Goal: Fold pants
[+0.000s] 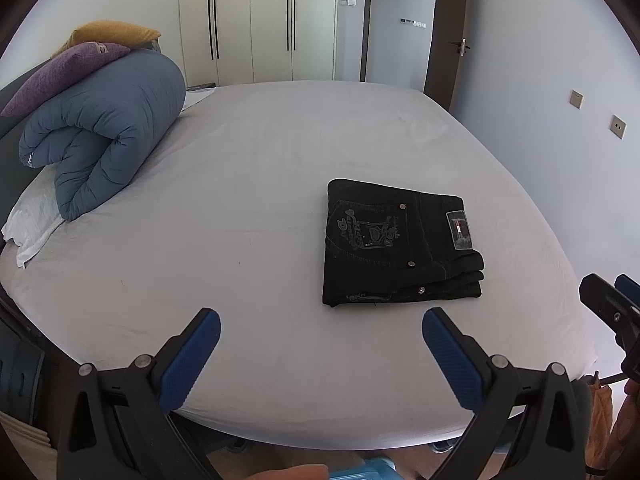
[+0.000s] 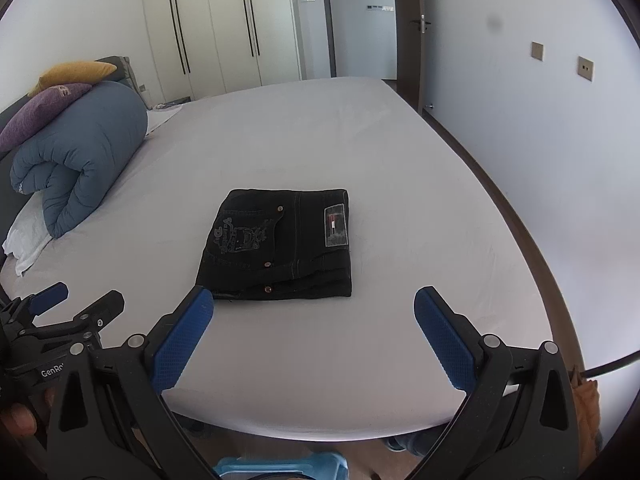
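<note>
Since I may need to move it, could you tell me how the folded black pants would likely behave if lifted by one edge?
The pants are soft denim stacked in loose layers, so they would probably droop and unfold. Pushed across the smooth bed sheet, the stack would likely slide, perhaps skewing.

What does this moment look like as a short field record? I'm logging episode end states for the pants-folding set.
surface: bed with grey sheet
garment: black jeans, folded into a compact rectangle, back pocket and waistband patch facing up
garment contact: untouched by either gripper
left gripper: open, empty, held back at the near edge of the bed
right gripper: open, empty, just short of the jeans
other bedding: rolled blue duvet at the head end, purple pillow and yellow pillow on it
task state: fold looks finished
</note>
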